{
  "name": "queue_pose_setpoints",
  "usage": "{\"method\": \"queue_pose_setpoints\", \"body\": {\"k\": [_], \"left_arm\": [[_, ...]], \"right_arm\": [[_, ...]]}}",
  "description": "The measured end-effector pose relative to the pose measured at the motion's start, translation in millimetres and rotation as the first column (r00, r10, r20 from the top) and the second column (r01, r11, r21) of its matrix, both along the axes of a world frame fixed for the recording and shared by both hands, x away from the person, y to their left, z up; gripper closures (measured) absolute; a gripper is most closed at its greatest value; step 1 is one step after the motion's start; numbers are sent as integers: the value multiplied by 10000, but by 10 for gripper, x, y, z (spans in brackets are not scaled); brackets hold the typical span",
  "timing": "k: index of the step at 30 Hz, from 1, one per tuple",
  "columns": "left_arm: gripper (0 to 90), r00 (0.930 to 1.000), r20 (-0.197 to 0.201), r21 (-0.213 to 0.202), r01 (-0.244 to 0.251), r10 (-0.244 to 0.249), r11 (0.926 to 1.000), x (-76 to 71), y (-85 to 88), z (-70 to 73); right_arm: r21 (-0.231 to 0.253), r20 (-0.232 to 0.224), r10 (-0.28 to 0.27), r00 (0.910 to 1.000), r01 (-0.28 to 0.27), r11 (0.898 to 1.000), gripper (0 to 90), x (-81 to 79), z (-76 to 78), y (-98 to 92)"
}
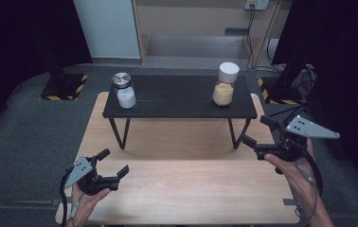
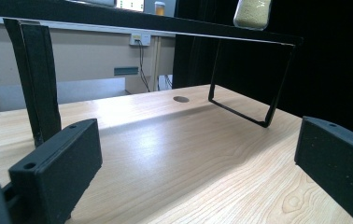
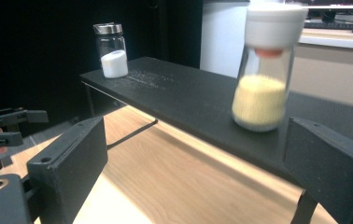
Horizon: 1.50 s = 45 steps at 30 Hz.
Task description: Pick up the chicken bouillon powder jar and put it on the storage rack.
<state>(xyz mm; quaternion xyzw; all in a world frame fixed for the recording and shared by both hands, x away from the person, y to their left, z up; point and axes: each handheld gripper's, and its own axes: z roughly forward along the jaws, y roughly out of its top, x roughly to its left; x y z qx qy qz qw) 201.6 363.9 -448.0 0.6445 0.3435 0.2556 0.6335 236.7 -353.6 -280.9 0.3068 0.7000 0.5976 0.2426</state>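
A glass jar (image 1: 225, 86) with a white cap, half full of yellow grains, stands at the right end of a low black shelf (image 1: 179, 101). The same yellow jar (image 3: 263, 70) looms close ahead in the right gripper view. A smaller jar (image 1: 124, 91) with a metal lid and white powder stands at the shelf's left end; this white-powder jar (image 3: 111, 50) is far off. My right gripper (image 1: 258, 130) hovers open beside the shelf's right end, nothing between its jaws. My left gripper (image 1: 113, 162) rests open low over the wooden table (image 1: 182, 189), holding nothing.
The shelf stands on thin black wire legs (image 1: 120, 134) with open space beneath. Its far leg (image 2: 249, 109) shows ahead of the left gripper. Dark carpet (image 1: 30, 137) surrounds the table, with cables (image 1: 290, 111) at the right.
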Motion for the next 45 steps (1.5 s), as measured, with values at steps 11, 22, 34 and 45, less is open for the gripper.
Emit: {"method": "queue_pose_setpoints", "body": {"k": [11, 22, 34, 45], "left_arm": [[0, 10000, 18, 121, 22, -22, 9999, 14, -16, 0], [0, 10000, -17, 135, -45, 45, 9999, 13, -10, -2], [0, 9997, 141, -9, -183, 183, 9998, -8, 14, -8], [0, 9994, 177, -83, -306, 308, 9995, -16, 32, -14]], "right_arm": [[81, 59, -843, 9964, 842, 9964, 76, -212, -765, 16], [165, 282, -1267, 9915, 1262, 9919, 72, -352, -1239, 96], [47, 503, -1967, 9792, 1968, 9804, 69, -456, -1380, 79], [117, 476, -2582, 9649, 2580, 9661, 73, -520, -1478, -42]]}}
